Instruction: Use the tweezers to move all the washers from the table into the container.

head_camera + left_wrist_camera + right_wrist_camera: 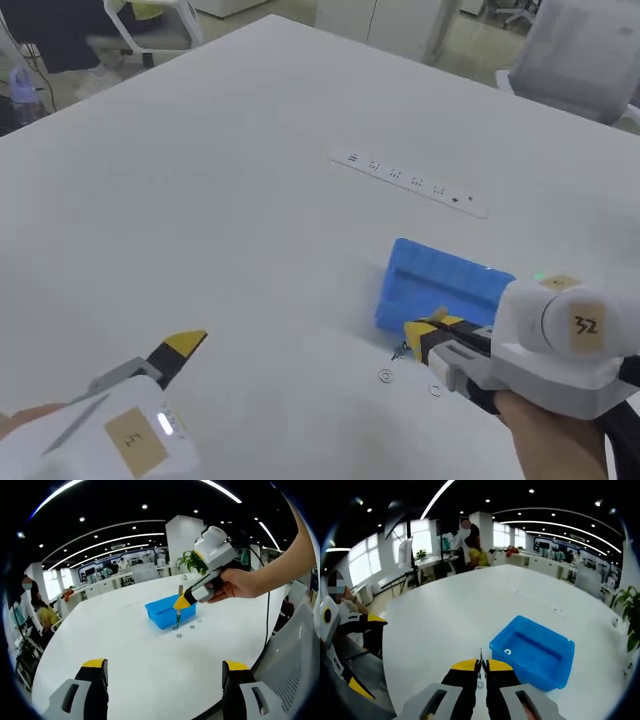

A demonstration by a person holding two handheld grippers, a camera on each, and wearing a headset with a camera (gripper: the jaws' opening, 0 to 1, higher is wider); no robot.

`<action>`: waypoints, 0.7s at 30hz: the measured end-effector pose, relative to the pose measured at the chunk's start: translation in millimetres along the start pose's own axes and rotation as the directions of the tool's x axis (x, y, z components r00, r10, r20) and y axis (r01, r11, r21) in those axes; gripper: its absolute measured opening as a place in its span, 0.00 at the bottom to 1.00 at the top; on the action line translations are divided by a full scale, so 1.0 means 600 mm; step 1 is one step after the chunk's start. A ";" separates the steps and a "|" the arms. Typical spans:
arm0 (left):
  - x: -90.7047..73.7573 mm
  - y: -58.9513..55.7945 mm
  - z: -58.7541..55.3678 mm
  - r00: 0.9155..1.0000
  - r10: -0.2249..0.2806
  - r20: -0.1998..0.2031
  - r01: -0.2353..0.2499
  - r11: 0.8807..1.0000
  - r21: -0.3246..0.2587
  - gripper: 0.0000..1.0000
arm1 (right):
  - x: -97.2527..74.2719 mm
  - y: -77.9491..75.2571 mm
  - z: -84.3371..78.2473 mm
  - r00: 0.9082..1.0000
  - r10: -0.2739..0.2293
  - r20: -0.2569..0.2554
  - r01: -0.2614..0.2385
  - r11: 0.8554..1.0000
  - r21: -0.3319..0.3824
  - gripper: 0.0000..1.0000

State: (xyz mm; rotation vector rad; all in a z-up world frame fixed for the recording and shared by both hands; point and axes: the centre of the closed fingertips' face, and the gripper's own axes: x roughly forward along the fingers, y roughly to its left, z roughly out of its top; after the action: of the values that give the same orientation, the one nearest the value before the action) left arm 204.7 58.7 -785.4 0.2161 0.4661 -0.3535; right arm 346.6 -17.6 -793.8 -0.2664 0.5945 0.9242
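A blue container (440, 285) sits on the white table (230, 200); the right gripper view shows one washer (507, 651) lying inside the container (532, 652). My right gripper (430, 330) is shut on the tweezers (403, 350), whose tips point down at the table just in front of the container. Two washers (386, 376) (435, 390) lie on the table close to the tips. The left gripper view shows the same tweezers (177, 620) above a washer (179, 635). My left gripper (164, 680) is open and holds nothing, at the lower left (185, 345).
A white power strip (410, 183) lies on the table beyond the container. Office chairs (580, 50) stand at the far table edges. People sit at desks in the background (475, 555). Bare tabletop stretches to the left of the container.
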 end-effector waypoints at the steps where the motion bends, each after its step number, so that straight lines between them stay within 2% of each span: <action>1: 0.000 0.000 -0.001 1.000 0.001 -0.003 -0.001 1.000 0.004 0.97 | 0.001 0.000 -0.004 1.000 -0.002 -0.005 0.002 1.000 0.004 0.02; 10: 0.000 0.001 -0.004 1.000 0.004 -0.008 -0.003 1.000 0.009 0.97 | 0.011 -0.002 -0.017 0.999 -0.006 -0.032 0.006 1.000 0.004 0.02; 21: 0.000 0.001 -0.007 1.000 0.006 -0.019 -0.006 1.000 0.020 0.97 | 0.018 -0.001 -0.023 0.999 0.001 -0.035 0.000 1.000 0.016 0.02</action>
State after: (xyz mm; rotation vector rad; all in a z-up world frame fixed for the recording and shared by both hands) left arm 203.5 60.7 -789.3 0.2400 0.4809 -0.3505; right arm 346.9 -17.2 -811.3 -0.2682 0.6343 0.9161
